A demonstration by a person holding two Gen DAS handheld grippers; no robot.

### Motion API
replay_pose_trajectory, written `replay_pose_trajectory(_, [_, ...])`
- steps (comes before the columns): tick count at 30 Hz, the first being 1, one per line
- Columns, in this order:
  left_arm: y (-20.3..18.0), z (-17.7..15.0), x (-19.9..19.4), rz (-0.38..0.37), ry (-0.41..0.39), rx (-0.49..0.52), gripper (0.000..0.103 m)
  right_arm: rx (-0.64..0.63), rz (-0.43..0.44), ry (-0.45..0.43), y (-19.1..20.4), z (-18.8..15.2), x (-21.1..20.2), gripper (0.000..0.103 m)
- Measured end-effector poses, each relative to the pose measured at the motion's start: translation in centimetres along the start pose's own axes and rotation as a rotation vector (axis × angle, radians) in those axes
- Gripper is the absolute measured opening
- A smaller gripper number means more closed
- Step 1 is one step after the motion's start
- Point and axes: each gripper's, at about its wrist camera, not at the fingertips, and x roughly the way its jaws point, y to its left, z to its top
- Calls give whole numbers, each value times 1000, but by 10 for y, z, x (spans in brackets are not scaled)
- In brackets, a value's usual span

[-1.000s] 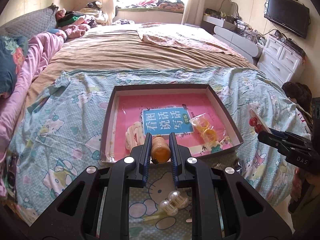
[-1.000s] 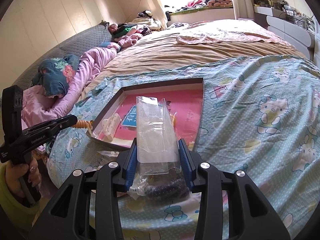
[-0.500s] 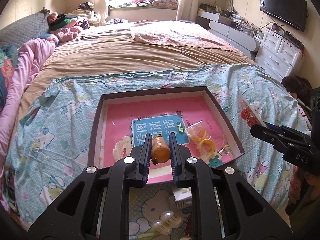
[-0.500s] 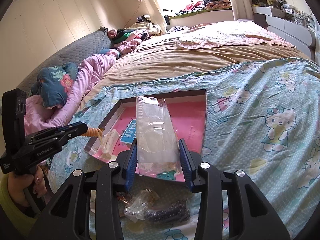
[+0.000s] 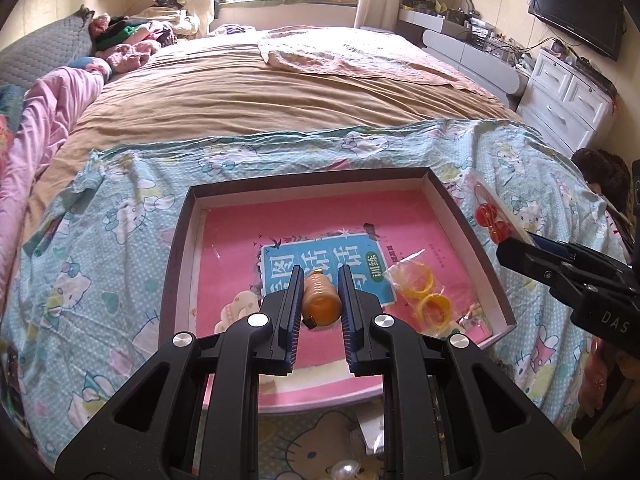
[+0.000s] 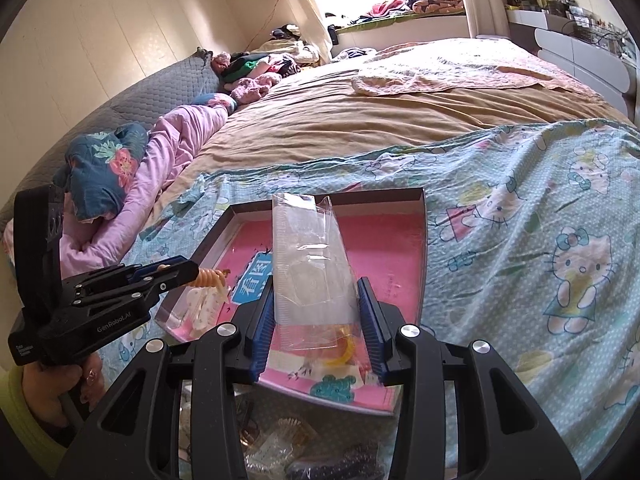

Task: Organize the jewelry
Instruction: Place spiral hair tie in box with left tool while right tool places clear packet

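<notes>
**Two claws over a tray on a bed**

The left claw point(image 5: 319, 300) pinches an orange ribbed hair clip point(image 5: 320, 300); the right claw point(image 6: 316, 312) pinches a clear plastic packet point(image 6: 310, 264). The shallow tray point(image 5: 464, 220) lies beneath both, yellow rings point(image 5: 424, 294) right of the left claw.

The box point(image 5: 182, 248) lies open-topped, its raised walls the only barrier on each side. Inside, the floor toward 12 o'clock is bare pink. The blue booklet point(image 5: 320, 260) lies flat at centre. A bag of yellow rings point(image 5: 424, 292) fills the 3 to 4 o'clock corner, and a white hair clip point(image 6: 202, 304) sits at 8 o'clock. Outside the near wall, at 6 o'clock, small packets point(image 6: 280, 440) clutter the patterned sheet point(image 5: 100, 240). Beyond the box at 12 o'clock the brown bedspread point(image 5: 260, 92) is unobstructed.
</notes>
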Motion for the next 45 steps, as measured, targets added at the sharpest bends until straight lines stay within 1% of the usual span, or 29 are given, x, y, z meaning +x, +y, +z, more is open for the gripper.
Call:
replay_pose_trajectory(9, [-3,11,16,-26,-7,7,11,-13,-29,10,2,6,20,38])
replay_pose_trajectory(15, [1,10,31,-53,-5,-6,11,-29,-81,23,-3,3,34,38])
replay_pose_trajectory(21, [6,4,45,-35,19,-11,11,-34,-126,68,-7,-6,53,38])
replay_pose_trajectory(29, [16,-5,45,-25,35,-25,11,-45,-169,102,-6,-17,67,38])
replay_pose_trajectory(33, [18,-5,44,-11,41,-25,23,-39,-173,110,-6,-20,69,40])
replay_pose_trajectory(35, [19,-6,42,-7,39,-26,24,-35,-180,113,-7,-20,69,40])
replay_pose_trajectory(40, [18,-7,38,0,41,-21,33,-17,-176,115,-8,-23,64,41])
replay_pose_trajectory(41, [18,-8,37,0,41,-22,35,-15,-177,112,-8,-24,62,44])
replay_pose_trajectory(42, [18,-8,35,1,41,-23,41,-14,-176,104,-7,-24,58,49])
replay_pose_trajectory(43, [18,-9,33,6,40,-24,47,-13,-173,98,-7,-24,56,51])
replay_pose_trajectory(45, [18,-10,30,15,37,-26,50,-11,-172,87,-5,-25,49,56])
